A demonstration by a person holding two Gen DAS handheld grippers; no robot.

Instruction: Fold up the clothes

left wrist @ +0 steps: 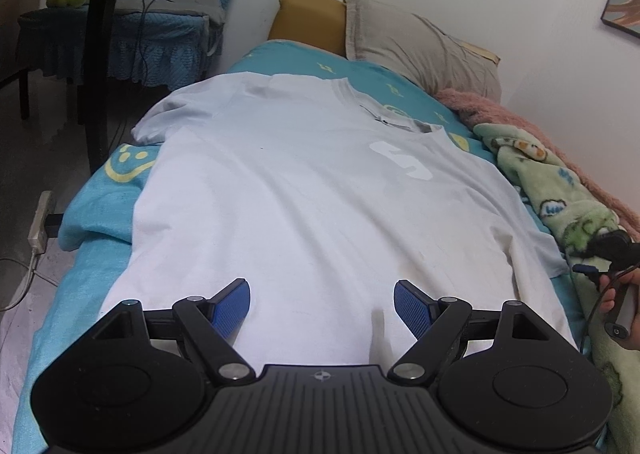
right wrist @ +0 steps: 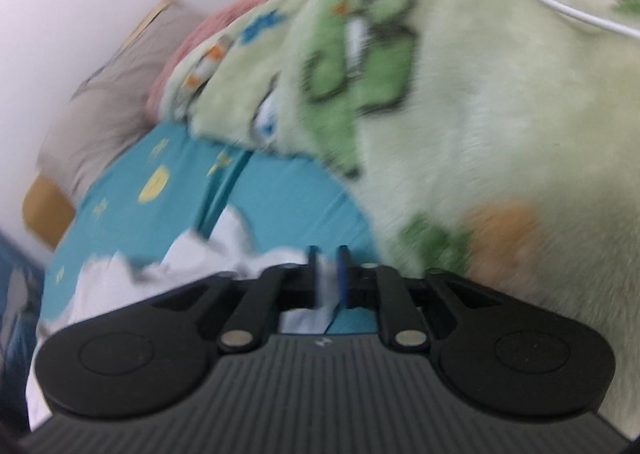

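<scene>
A white T-shirt (left wrist: 304,190) lies spread flat on the blue bed sheet (left wrist: 100,222), collar toward the pillow, with a pale "S" print on the chest. My left gripper (left wrist: 322,300) hovers open just above the shirt's lower hem, its blue pads wide apart with nothing between them. My right gripper (right wrist: 329,278) is shut on a fold of the white T-shirt (right wrist: 224,250), at the shirt's right edge next to the green blanket (right wrist: 460,102). The right wrist view is blurred by motion. A hand holding the right gripper (left wrist: 616,286) shows at the right edge of the left wrist view.
A grey pillow (left wrist: 420,42) and tan headboard (left wrist: 308,14) lie at the bed's far end. The green cartoon blanket (left wrist: 560,190) and a pink one (left wrist: 500,110) run along the wall side. Left of the bed are a black pole (left wrist: 104,54), a covered table (left wrist: 112,42) and a power strip (left wrist: 40,222).
</scene>
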